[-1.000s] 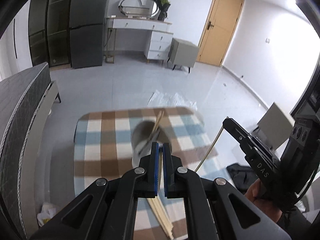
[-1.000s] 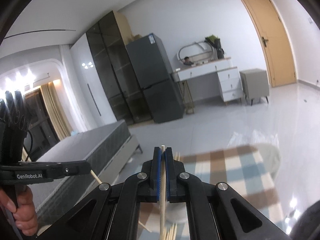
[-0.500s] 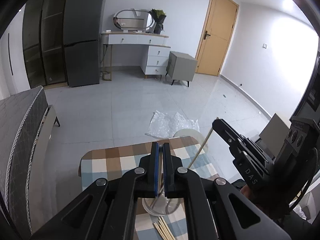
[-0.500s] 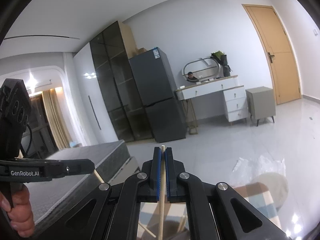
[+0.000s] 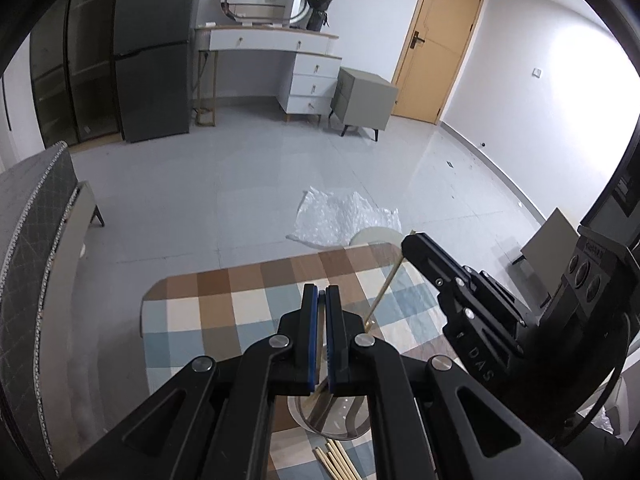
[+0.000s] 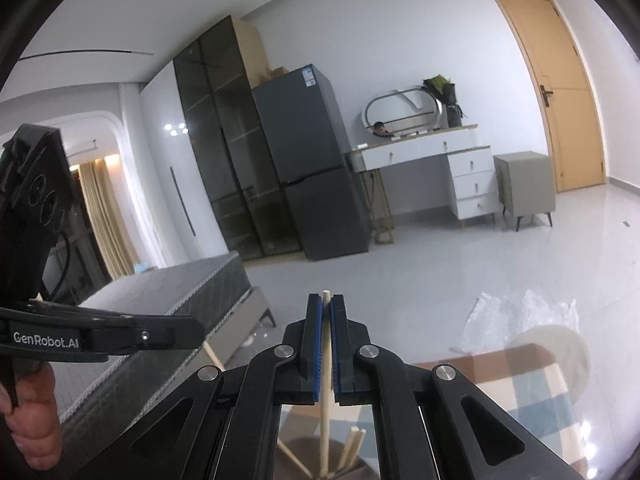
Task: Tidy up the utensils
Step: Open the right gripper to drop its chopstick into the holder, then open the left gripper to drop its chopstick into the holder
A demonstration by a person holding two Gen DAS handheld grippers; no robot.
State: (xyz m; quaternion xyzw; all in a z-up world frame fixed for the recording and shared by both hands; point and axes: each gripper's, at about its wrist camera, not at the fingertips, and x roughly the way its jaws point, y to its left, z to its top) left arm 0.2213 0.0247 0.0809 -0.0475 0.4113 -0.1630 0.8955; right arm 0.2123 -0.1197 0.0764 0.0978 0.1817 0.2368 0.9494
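Note:
My left gripper (image 5: 321, 294) is shut on a wooden chopstick (image 5: 319, 366) that runs down into a clear glass cup (image 5: 334, 416) on the checked tablecloth (image 5: 224, 312). My right gripper (image 6: 326, 302) is shut on another wooden chopstick (image 6: 326, 380); it hangs upright over the cup (image 6: 320, 458), where two more sticks lean. In the left wrist view the right gripper (image 5: 412, 242) holds its chopstick (image 5: 382, 294) slanting down toward the cup. The left gripper (image 6: 192, 330) shows at the left of the right wrist view. Several loose chopsticks (image 5: 336, 460) lie on the cloth in front of the cup.
The small table ends just beyond the cup. On the floor past it lie a plastic sheet (image 5: 340, 216) and a round white stool (image 5: 376, 236). A grey bed (image 6: 168, 296) stands left; a fridge (image 6: 316, 168), a dresser (image 6: 432, 168) and a door (image 6: 560, 92) are behind.
Both grippers have lowered and tilted back down toward the table. The cup and tablecloth sit larger and higher in the left wrist view. Both still grip their chopsticks.

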